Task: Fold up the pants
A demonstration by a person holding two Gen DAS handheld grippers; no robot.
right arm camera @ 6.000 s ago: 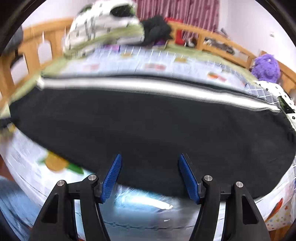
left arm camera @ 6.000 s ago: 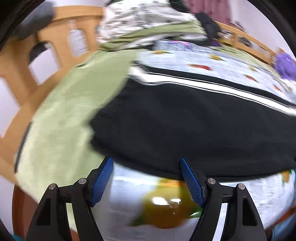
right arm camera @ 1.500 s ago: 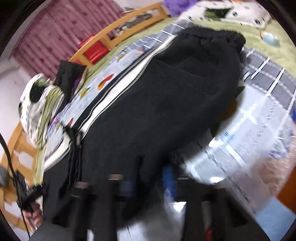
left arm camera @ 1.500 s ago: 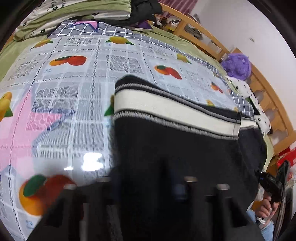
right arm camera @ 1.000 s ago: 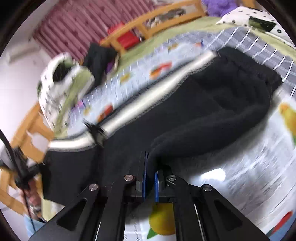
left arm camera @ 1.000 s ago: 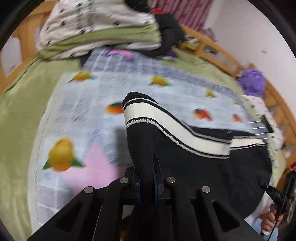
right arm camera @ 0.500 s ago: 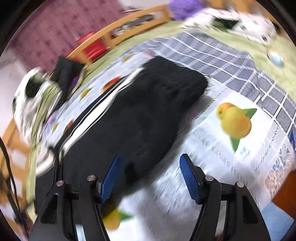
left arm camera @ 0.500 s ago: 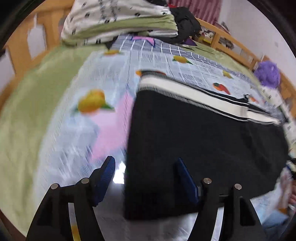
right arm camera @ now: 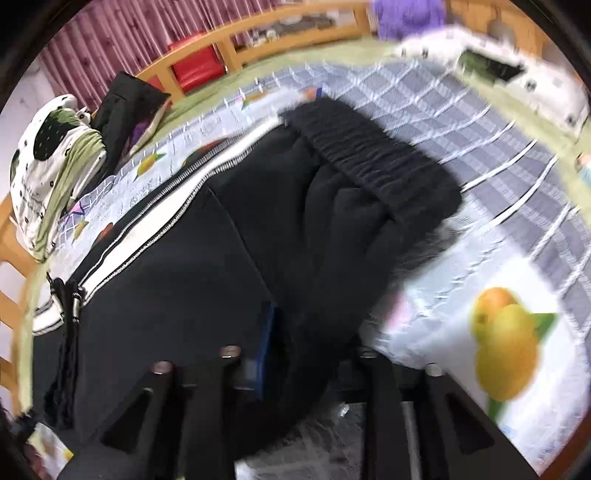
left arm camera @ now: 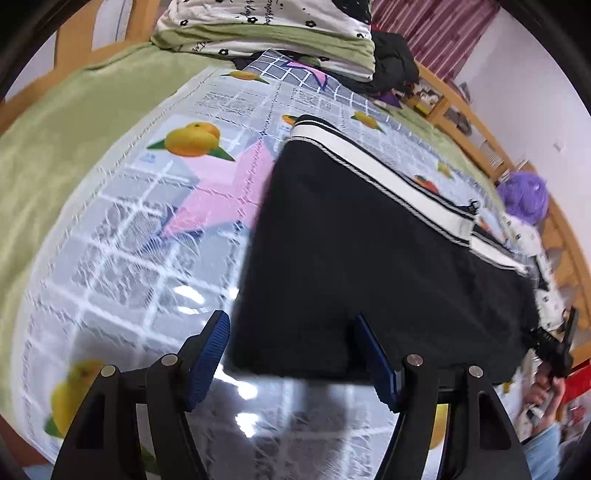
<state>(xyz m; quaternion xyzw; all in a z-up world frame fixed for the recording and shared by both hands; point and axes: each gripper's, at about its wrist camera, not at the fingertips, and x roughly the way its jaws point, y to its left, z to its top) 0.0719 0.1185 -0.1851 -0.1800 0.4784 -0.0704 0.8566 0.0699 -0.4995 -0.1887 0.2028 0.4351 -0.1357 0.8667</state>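
Black pants (left arm camera: 362, 258) with a white side stripe (left arm camera: 373, 166) lie folded on the fruit-print bed sheet (left arm camera: 147, 221). My left gripper (left arm camera: 291, 354) is open, with the near left corner of the pants between its blue pads, not pinched. In the right wrist view the pants (right arm camera: 221, 258) show their elastic waistband (right arm camera: 369, 155) at the right. My right gripper (right arm camera: 295, 354) stands open astride a thick fold of the black cloth, and the cloth hides part of its fingers.
Folded bedding (left arm camera: 266, 33) and dark clothes (left arm camera: 391, 62) are piled at the head of the bed. A wooden bed rail (right arm camera: 258, 40) runs along the far side. A purple plush toy (left arm camera: 524, 195) sits at the right. Green blanket (left arm camera: 55, 129) lies at the left.
Both grippers, shut on the pants a second ago, opened and let go. Since half a second ago the right gripper has moved onto the black fold, and the left sits nearer the pants' corner.
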